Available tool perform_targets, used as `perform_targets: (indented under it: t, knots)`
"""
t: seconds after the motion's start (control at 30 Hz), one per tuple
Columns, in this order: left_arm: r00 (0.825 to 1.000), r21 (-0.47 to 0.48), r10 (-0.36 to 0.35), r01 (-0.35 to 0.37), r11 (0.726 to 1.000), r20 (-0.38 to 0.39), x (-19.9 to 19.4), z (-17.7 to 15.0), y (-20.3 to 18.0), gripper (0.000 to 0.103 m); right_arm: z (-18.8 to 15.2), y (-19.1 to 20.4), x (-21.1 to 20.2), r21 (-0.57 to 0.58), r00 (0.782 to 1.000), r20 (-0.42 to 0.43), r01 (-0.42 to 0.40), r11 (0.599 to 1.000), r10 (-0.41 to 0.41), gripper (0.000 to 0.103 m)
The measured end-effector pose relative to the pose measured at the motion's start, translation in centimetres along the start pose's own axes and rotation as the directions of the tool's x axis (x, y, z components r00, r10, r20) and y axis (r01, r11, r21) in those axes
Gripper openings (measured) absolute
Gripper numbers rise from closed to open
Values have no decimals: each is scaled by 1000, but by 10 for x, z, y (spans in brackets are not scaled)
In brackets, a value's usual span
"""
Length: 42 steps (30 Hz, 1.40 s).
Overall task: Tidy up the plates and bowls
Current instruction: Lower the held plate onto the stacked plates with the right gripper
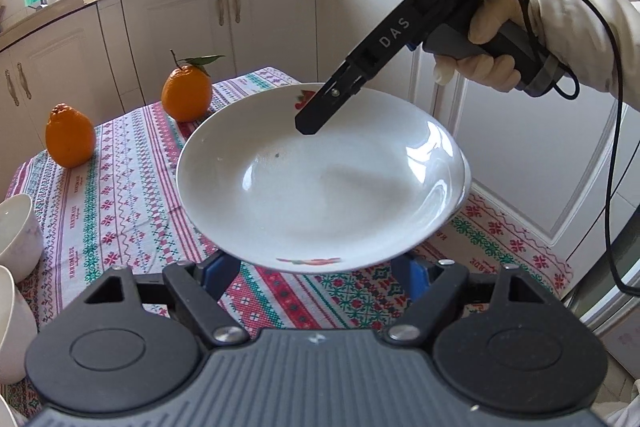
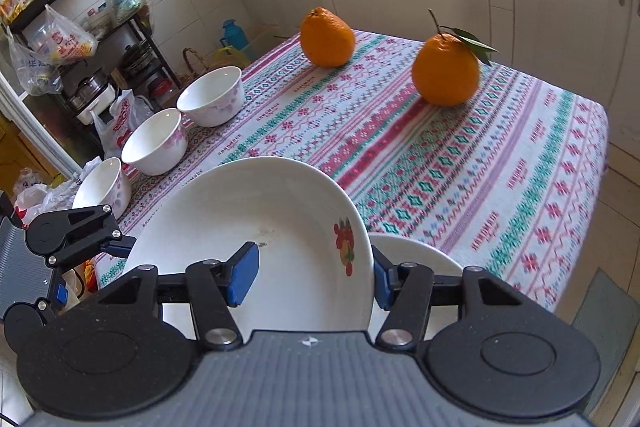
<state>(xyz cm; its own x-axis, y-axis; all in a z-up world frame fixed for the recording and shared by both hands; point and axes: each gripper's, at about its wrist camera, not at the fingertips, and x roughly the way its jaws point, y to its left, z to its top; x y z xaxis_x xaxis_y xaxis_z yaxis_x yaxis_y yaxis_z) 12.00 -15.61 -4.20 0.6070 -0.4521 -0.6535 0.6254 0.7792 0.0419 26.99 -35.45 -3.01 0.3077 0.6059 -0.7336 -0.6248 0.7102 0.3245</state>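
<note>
The right gripper point(image 2: 314, 277) is clamped on the rim of a white plate point(image 2: 256, 247): one blue pad point(image 2: 242, 277) lies on the plate's inner face, the other sits against its outer edge. The plate is held up off the table and tilted. It is shallow and glossy, with a red and green fruit print near the rim by the right pad and a few dark specks on its inner slope. Just right of the grip and lower, the rim of a second white plate point(image 2: 420, 255) shows under the first.

The left gripper point(image 1: 320, 277) sits at the near rim of the same plate point(image 1: 320, 179), its jaws standing apart at either side under the rim; whether its pads press the plate I cannot tell. From here the right gripper point(image 1: 310, 125) reaches in over the far rim, held by a gloved hand point(image 1: 480, 59).

Farther out from the right gripper, to its left, three white bowls point(image 2: 154, 141) with pink flower prints stand in a row along the edge of the patterned tablecloth point(image 2: 440, 163). Beyond, ahead and to the right, two oranges point(image 2: 446, 71) rest on the cloth, well apart, one with a stem and leaves
</note>
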Motion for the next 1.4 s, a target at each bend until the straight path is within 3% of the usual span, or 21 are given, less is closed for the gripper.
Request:
perform_targets:
  t: [0.57, 1.4]
  knots:
    - [998, 43, -52, 54, 998, -45, 23, 11, -23, 82, -41, -31, -11, 85, 999, 29, 20, 996, -23, 63]
    - [993, 55, -96, 99, 994, -64, 47, 20, -20, 83, -67, -46, -27, 145, 996, 41, 79, 986, -85, 63]
